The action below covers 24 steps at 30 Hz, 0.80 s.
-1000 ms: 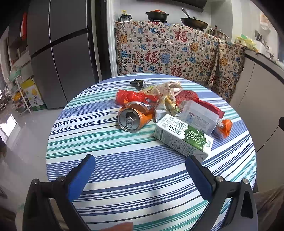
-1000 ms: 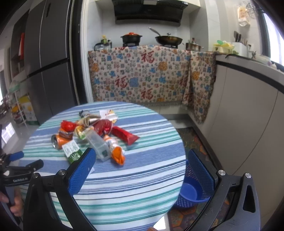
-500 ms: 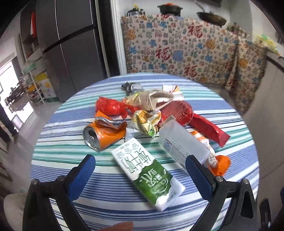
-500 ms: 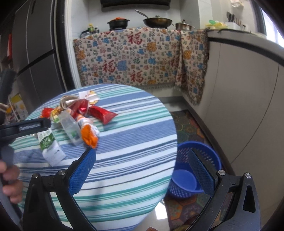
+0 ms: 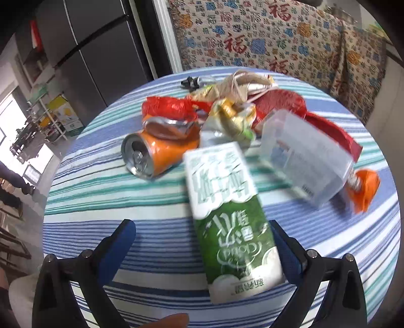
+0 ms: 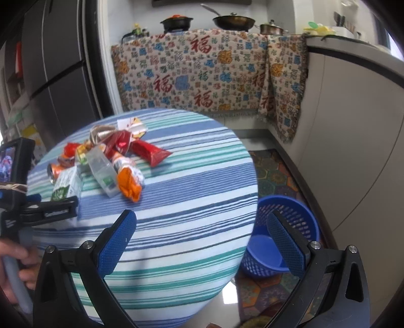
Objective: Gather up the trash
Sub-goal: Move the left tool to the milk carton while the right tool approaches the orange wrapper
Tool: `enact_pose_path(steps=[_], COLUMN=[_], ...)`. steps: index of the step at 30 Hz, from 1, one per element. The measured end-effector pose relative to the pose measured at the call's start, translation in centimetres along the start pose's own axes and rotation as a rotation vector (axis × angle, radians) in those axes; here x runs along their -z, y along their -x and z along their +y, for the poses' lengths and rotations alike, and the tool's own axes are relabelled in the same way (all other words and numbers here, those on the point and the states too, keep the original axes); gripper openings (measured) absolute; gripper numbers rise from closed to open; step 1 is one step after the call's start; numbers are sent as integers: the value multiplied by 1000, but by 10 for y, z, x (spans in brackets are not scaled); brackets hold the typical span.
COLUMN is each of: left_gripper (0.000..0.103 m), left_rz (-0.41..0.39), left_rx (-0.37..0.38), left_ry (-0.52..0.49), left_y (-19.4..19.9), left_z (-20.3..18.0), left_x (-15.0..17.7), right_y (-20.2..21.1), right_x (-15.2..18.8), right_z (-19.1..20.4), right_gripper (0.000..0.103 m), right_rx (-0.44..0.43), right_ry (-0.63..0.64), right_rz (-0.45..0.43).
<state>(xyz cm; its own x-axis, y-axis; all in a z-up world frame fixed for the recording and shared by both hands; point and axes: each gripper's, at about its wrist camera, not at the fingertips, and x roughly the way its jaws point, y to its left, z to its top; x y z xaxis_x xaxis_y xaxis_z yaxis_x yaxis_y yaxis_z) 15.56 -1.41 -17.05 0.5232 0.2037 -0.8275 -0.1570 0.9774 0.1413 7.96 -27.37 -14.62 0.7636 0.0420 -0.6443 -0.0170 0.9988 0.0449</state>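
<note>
Left claw spread wide, low over table, milk carton between fingers; right claw wide at table's near edge, blue basket on floor beside

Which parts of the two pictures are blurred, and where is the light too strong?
Left wrist view: the milk carton and clear plastic box are smeared by motion; the window at far left is overexposed. Right wrist view: mostly sharp, the blue basket clear; fisheye bends the counter edge.

Home kitchen: fridge, stovetop pans.
</note>
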Motion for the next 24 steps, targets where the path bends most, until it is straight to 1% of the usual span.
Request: enact_pose_path(steps=[4,5,7,8,11,12,13,14,15,17,18,19,20,21,22,23,24], left_gripper=[103,103,103,103,103,103,103,103,103,103,103,103,103,103,98,92,77], left_rz=[25,25,22,22,13,10,3,-4,-12,-27,-36,-42,-47,-51,-53,-51,-40], left_rx=[57,79,114,119,148,163,185,208,228,260,273,277,278,280,284,288,294], left_ry=[-76,-94,-123,-129,-126,-125,-129,-134,-140,-158,-169,-175,-183,-191,-201,-210,-221], left_y=[-1,1,0,-1,-2,0,2,4,8,14,16,16,16,16,16,16,15], left_z=[20,23,30,33,43,45,46,47,49,48,47,44,43,40,38,36,33], left_x=[10,13,15,16,17,18,19,19,20,16,13,9,5,2,0,-1,-2], right_y=[-8,-10,-19,-24,-42,-49,-54,-62,-66,-75,-80,-85,-91,-97,-104,-107,-110], right_x=[-7,-11,-19,-23,-31,-33,-34,-35,-36,-39,-40,-41,-41,-41,-39,-38,-37], right_z=[10,14,22,26,42,48,53,58,62,69,73,76,79,81,82,81,78], right_gripper=[103,103,103,103,102,99,94,91,86,84,81,74,71,58,36,24,23], right_rx=[-44,-65,-136,-166,-218,-249,-270,-299,-313,-325,-332,-339,-352,-369,-381,-384,-388], right_ry=[28,42,80,102,195,235,258,290,311,355,370,378,381,378,372,365,342], right_rz=[34,46,74,88,111,124,134,156,164,161,160,162,166,169,179,194,204])
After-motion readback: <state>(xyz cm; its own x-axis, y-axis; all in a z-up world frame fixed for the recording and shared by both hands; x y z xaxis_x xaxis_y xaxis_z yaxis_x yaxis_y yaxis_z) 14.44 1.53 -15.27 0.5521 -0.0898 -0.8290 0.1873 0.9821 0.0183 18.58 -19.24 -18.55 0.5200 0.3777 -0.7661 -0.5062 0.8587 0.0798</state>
